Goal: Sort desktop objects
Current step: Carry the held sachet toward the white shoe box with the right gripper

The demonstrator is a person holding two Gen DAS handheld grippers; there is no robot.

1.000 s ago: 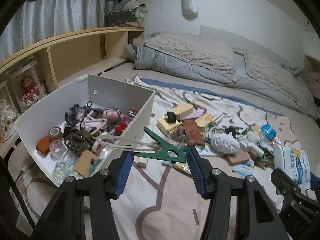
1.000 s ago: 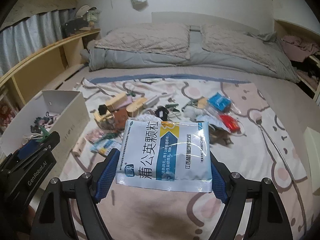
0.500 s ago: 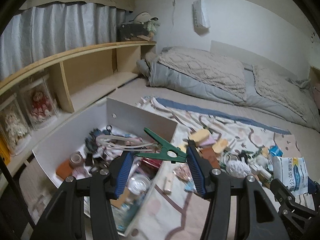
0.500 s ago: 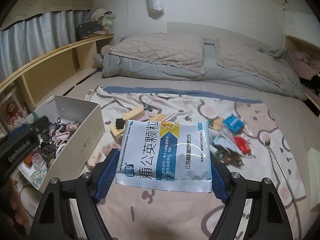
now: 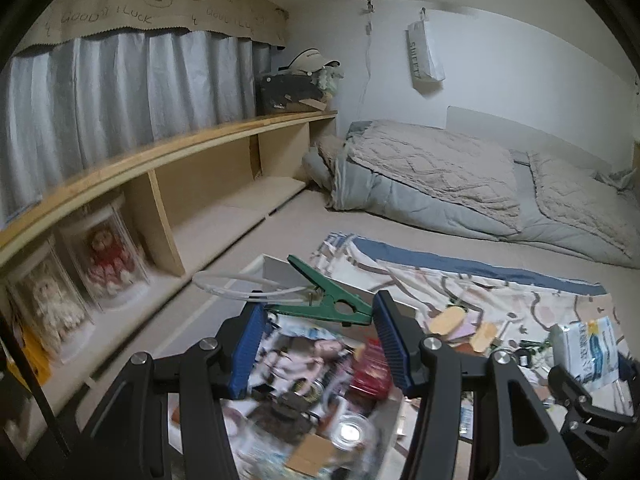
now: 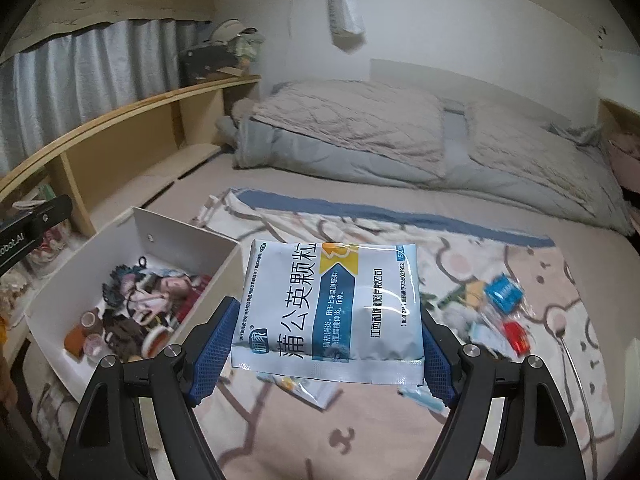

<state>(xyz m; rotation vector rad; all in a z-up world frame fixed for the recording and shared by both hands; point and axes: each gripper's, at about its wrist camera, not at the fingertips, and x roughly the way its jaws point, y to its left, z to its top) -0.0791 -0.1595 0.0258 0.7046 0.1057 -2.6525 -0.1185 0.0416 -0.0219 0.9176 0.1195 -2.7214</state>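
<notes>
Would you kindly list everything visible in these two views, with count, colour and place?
green clip: one, green, with white loop, between left gripper's fingers
sachet: one, white-blue, in right gripper
box: one, white, left on the bed, full of small items
loose items: several, mixed, on patterned sheet
quilt: one, grey-beige, far end
shelf: one, wooden, left wall
left gripper: black, blue pads
right gripper: black, blue pads

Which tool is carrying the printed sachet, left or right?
The right tool: it grips the white-and-blue medicine sachet by its side edges, beside the white bin. The left tool instead holds a green clip with a white loop.
</notes>
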